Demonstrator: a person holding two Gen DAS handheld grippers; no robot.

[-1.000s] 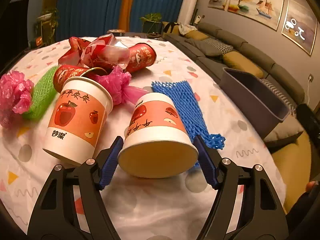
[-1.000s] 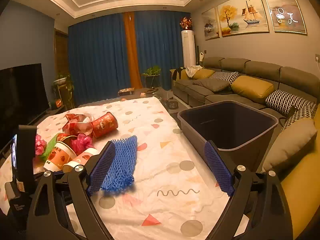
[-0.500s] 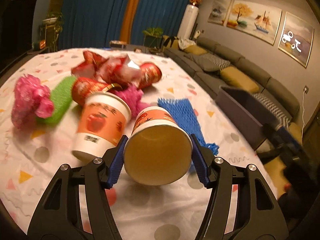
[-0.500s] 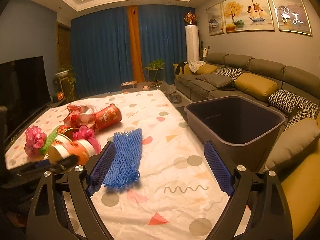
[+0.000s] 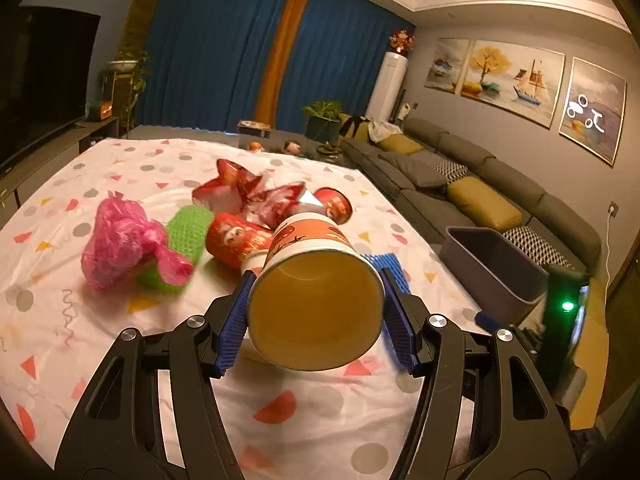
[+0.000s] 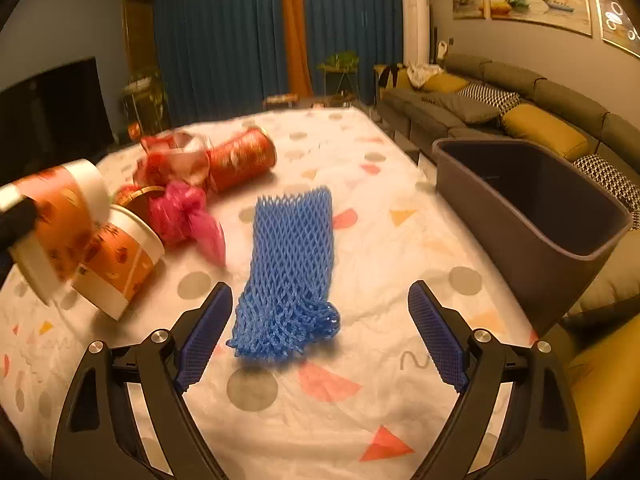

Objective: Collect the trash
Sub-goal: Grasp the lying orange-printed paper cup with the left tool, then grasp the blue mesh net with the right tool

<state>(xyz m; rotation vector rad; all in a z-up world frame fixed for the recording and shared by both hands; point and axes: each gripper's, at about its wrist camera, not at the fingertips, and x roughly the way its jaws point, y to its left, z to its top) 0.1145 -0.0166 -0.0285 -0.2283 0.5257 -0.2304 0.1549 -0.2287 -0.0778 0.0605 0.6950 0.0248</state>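
Orange paper cup (image 5: 316, 296) lies sideways, clamped between the pads of the left gripper (image 5: 316, 312), lifted off the table (image 5: 120, 344) with its mouth toward the camera. Its jaws have just been closing on it. Right gripper (image 6: 320, 332) gapes wide over a blue net (image 6: 292, 264), with the bin (image 6: 532, 216) beside the table.

Patterned tablecloth (image 6: 360, 420), grey sofa (image 5: 480, 168) with yellow cushions, blue curtains (image 5: 224, 48), wall paintings (image 5: 516, 80), television (image 6: 52, 108)
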